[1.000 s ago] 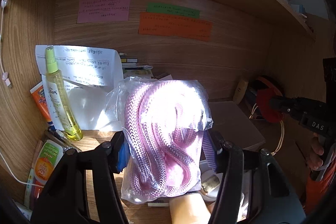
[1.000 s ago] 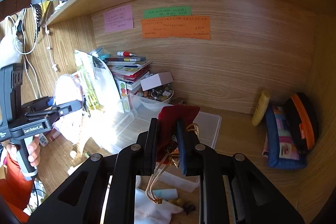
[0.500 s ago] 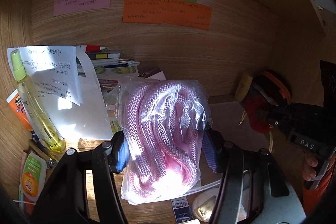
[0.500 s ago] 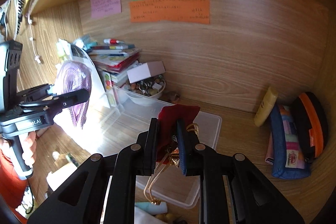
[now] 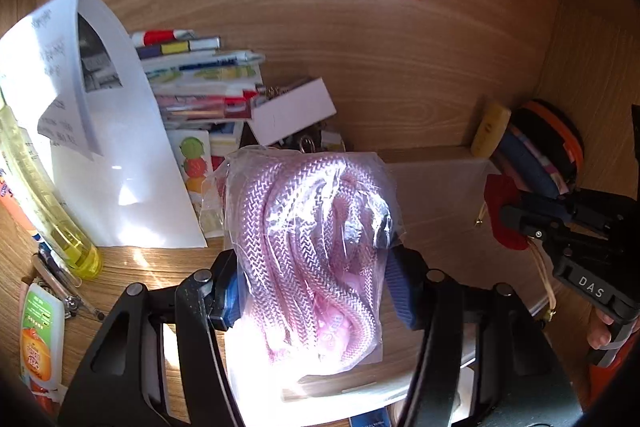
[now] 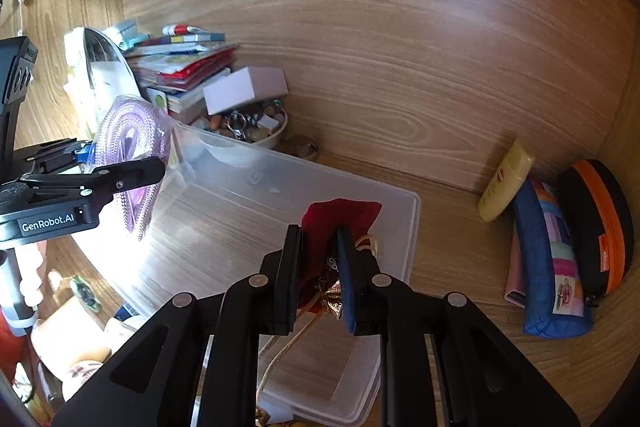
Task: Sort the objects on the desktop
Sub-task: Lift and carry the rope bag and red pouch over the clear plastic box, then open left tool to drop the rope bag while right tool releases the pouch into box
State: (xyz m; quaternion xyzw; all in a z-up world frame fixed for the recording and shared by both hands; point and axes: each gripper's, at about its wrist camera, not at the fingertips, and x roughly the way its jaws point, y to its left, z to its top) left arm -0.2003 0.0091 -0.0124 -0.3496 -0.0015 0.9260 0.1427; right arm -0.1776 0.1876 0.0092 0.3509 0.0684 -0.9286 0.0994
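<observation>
My left gripper (image 5: 312, 287) is shut on a clear plastic bag of pink braided rope (image 5: 308, 227), held above the near left corner of a clear plastic bin (image 6: 256, 195). From the right wrist view the same bag of rope (image 6: 132, 147) hangs at the bin's left wall, with the left gripper (image 6: 128, 171) around it. My right gripper (image 6: 318, 259) is shut on a dark red drawstring pouch (image 6: 340, 215) with a gold cord (image 6: 280, 355), over the bin's middle. In the left wrist view the red pouch (image 5: 504, 207) shows at the far right in the right gripper (image 5: 520, 223).
A stack of books (image 6: 180, 63), a white box (image 6: 246, 85) and a bowl of small items (image 6: 256, 131) stand behind the bin. A yellow spray bottle (image 5: 44, 203) and tubes lie left. A yellow tube (image 6: 506, 183), blue pencil case (image 6: 548, 259) and orange-black case (image 6: 600, 223) sit right.
Both grippers have moved forward and down toward the clear bin, each keeping its hold. The wall notes and shelf have slid up out of the top of both views.
</observation>
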